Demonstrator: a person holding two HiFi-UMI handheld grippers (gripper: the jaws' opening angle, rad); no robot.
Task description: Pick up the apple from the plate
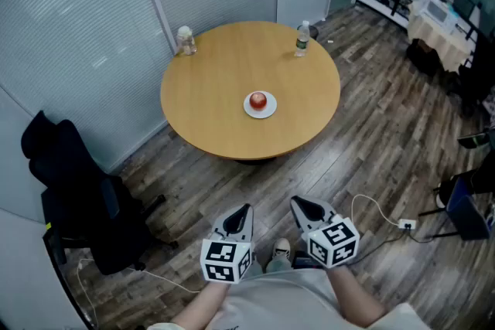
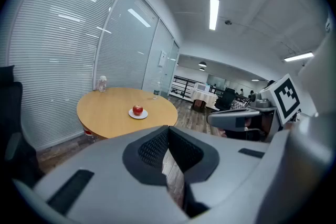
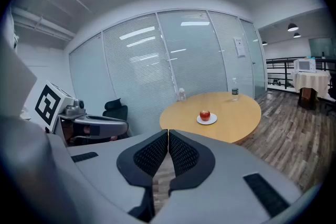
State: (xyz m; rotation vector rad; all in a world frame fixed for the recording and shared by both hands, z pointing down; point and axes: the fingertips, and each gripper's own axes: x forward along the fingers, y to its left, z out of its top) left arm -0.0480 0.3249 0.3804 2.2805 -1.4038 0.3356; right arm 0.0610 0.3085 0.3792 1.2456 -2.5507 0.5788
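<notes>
Well apart from apple (image 1: 258, 100), lying on plate (image 1: 271, 112) at mid tabletop (image 1: 209, 81). Holding nothing, with fingers (image 3: 181, 153) pressed together on left gripper (image 1: 244, 211) and right gripper (image 1: 298, 204). Could knock apple rolling if reaching without opening.

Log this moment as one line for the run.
apple: on plate, table centre | left hand-held gripper: shut, empty | right hand-held gripper: shut, empty | both short of table
</notes>
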